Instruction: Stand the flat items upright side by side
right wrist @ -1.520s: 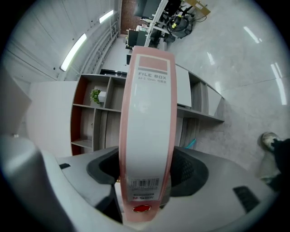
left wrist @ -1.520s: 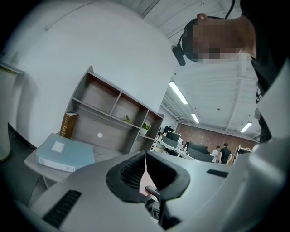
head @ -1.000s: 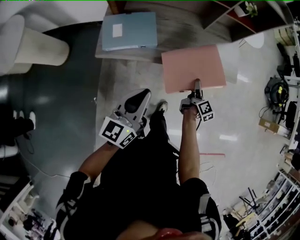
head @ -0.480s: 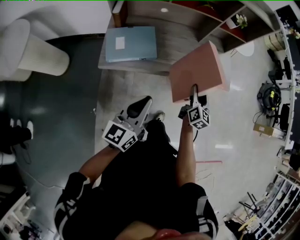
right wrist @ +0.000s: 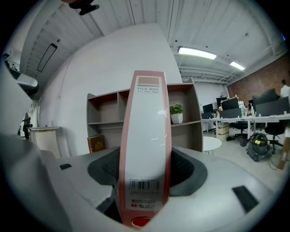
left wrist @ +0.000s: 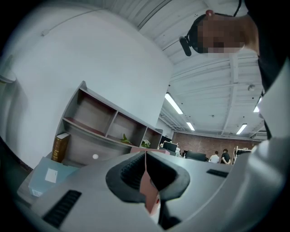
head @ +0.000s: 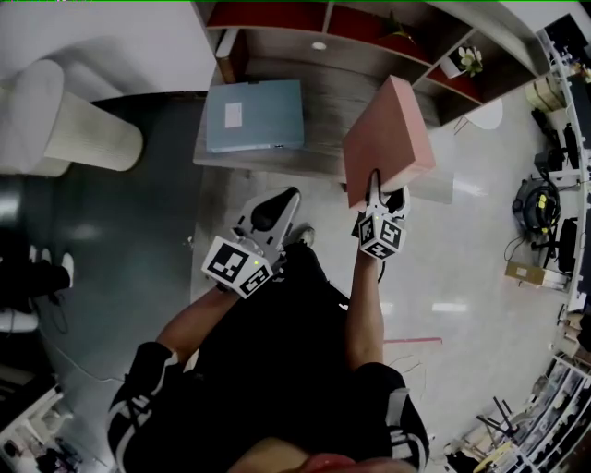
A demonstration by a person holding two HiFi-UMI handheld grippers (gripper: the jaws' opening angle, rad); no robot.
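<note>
My right tongs (head: 375, 185) are clamped on the spine of the pink file box (head: 388, 129), with the jaws spread wide to take its thickness. The box is off the counter (head: 323, 129), turned on edge and tilted, at 12 o'clock from my right hand. From my head view it covers the counter's right end. Its white spine label, with a barcode, sits between the jaws. My left tongs (head: 280, 200) are closed tight on nothing, at 9 o'clock of the right ones. The blue file box (head: 254, 113) lies flat on the counter, at 9 o'clock of the pink one and apart from it. The shelf unit (head: 277, 17) stands at 12 o'clock beyond both.
</note>
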